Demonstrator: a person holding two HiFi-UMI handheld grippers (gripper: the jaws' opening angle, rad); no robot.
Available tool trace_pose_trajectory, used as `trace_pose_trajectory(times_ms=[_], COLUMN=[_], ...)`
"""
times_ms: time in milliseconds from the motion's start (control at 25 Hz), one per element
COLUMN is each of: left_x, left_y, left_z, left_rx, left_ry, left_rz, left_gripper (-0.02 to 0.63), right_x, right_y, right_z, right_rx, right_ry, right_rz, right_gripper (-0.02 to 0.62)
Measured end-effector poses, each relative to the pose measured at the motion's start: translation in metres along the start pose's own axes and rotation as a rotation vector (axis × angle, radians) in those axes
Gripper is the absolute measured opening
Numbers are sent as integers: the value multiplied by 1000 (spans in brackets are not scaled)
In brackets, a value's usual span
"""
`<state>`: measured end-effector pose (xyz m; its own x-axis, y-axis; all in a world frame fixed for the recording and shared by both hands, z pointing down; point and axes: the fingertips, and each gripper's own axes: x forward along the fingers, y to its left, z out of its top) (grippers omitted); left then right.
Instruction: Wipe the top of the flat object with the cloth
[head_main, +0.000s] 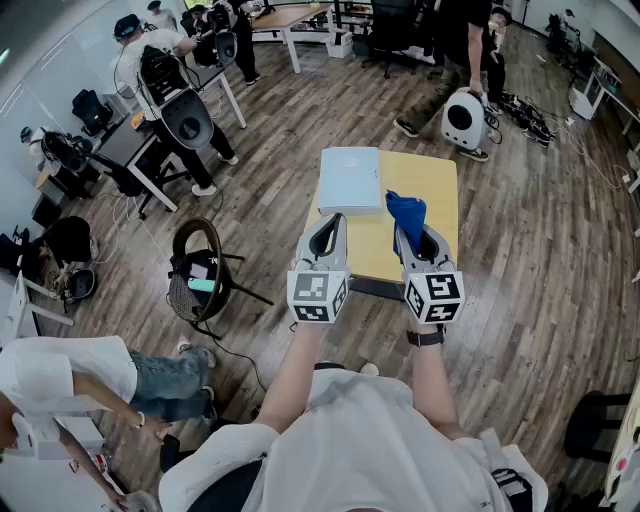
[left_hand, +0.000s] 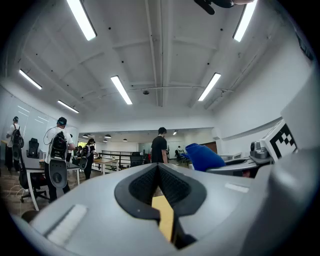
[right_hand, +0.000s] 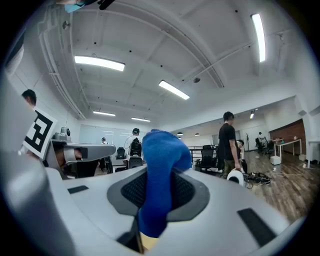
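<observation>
Right gripper (head_main: 415, 238) jaws pinch the blue cloth (head_main: 405, 208); left gripper (head_main: 328, 228) jaws sit pressed together, empty; both hover above the yellow desk (head_main: 440, 190); the flat object (head_main: 350, 180) lies at eleven o'clock from the cloth; wiping seems not yet begun; next, the cloth must be lowered onto its top.

The soft cloth (head_main: 406, 212) is a plain bright blue, with no pattern. The flat rectangular object (head_main: 350, 180) is pale blue-grey, also plain. The square table top (head_main: 437, 190) is yellow. The left gripper (head_main: 333, 222) and the right gripper (head_main: 410, 235) are light grey with black textured pads, and the 2 bear black-and-white square patterns. The wooden plank floor (head_main: 540, 250) is streaked grey-brown.
</observation>
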<state>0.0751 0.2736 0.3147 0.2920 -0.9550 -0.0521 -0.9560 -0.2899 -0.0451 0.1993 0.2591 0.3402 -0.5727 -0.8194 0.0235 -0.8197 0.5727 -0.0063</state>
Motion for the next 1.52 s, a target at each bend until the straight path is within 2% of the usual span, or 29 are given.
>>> trace_pose_trajectory(times_ms=[360, 520, 720, 880, 1040, 1320, 1520], left_x=[32, 61, 109, 154, 195, 235, 261], left_y=[6, 16, 50, 90, 138, 188, 210], left_z=[-10, -17, -24, -20, -12, -32, -57], left_rx=[7, 3, -13, -34, -53, -47, -86], left_ry=[13, 5, -8, -26, -52, -33, 9], left_rz=[-28, -51, -86, -96, -113, -160, -174], left_gripper=[4, 4, 5, 5, 5, 5, 5], right_x=[40, 63, 116, 173, 231, 301, 331], right_y=[1, -10, -26, -34, -31, -45, -57], right_z=[-13, -21, -27, -13, -2, -12, -31], right_rx=[35, 30, 22, 43, 41, 75, 115], right_ry=[33, 52, 80, 36, 14, 86, 160], right_rz=[87, 81, 62, 63, 28, -108, -106], right_gripper=[94, 94, 95, 95, 94, 89, 86])
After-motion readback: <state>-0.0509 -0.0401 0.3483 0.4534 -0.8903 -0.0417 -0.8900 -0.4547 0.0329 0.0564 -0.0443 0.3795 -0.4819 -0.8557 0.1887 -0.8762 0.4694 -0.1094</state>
